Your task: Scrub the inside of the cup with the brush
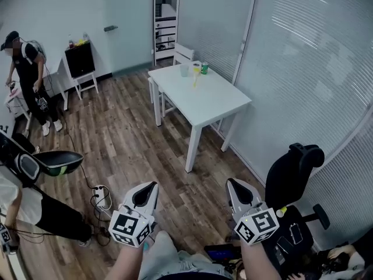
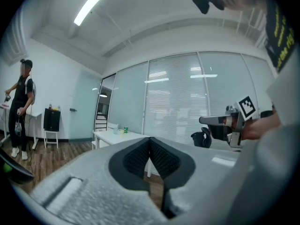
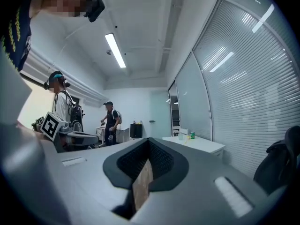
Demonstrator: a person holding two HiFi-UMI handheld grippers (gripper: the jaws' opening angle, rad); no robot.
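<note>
While the person is holding both grippers level above the wooden floor [image 1: 122, 139], the left gripper [image 1: 151, 186] is showing its jaws pressed together with nothing between them, and the right gripper [image 1: 232, 183] is closed and empty too. The cup [image 1: 184, 70] is standing well ahead of both grippers, at the far end of the white desk [image 1: 218, 104], with the yellow brush [image 1: 196, 79] just beside it.
</note>
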